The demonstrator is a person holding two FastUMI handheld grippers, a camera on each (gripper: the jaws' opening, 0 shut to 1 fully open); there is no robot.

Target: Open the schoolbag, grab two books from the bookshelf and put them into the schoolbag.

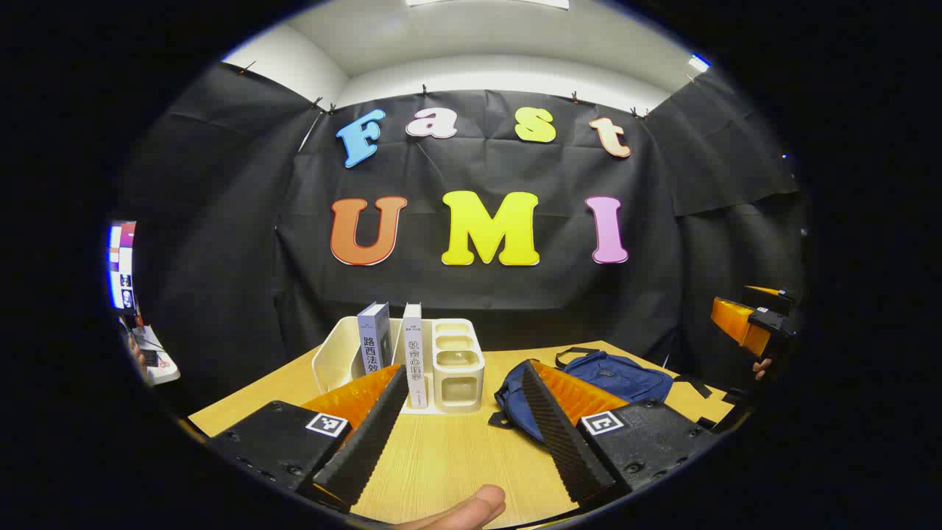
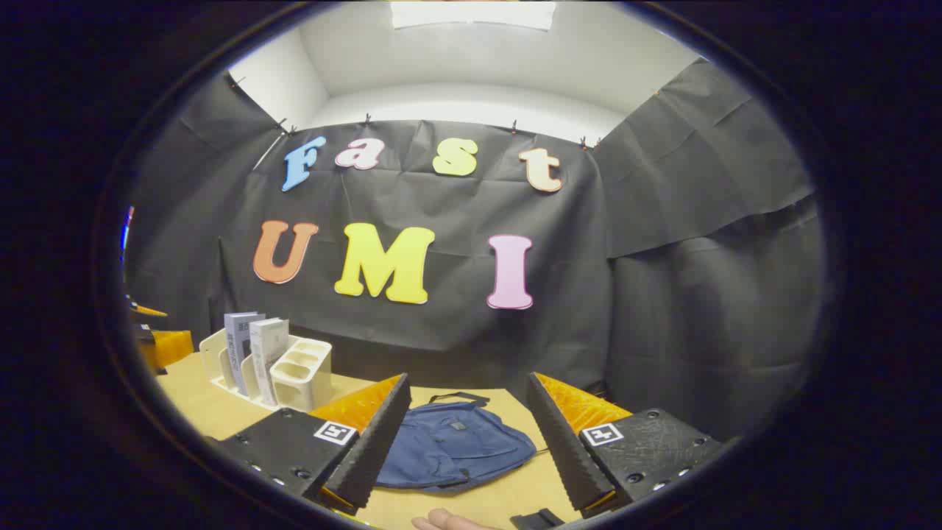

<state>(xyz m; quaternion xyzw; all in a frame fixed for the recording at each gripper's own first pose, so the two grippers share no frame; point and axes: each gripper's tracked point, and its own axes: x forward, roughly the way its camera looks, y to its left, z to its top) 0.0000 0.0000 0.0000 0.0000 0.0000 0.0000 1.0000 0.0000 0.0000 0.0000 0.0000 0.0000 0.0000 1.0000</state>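
Left gripper view is taken up low by the left gripper point(image 1: 465, 412), whose fingers point(image 1: 372, 434) are spread wide over a pale wooden tabletop point(image 1: 441, 456) with nothing held between them. A cream plastic bookshelf with open front compartments point(image 1: 456, 361) is seen standing toward the far edge of the tabletop, and two upright books are kept in it: a grey-blue paperback book point(image 1: 374, 340) and a white paperback book point(image 1: 413, 353) just beside it. A dark blue fabric schoolbag point(image 1: 622, 374) is laid flat to the right of the bookshelf, near the far right corner, its zip seemingly closed. A fingertip point(image 1: 471, 508) is visible at the bottom edge. The right gripper point(image 2: 468, 434) is shown in the right gripper view with fingers point(image 2: 375, 442) likewise wide apart and empty, held above the schoolbag point(image 2: 456, 442). The booth is enclosed by black cloth walls point(image 2: 699, 294) beneath a white ceiling point(image 2: 471, 66).
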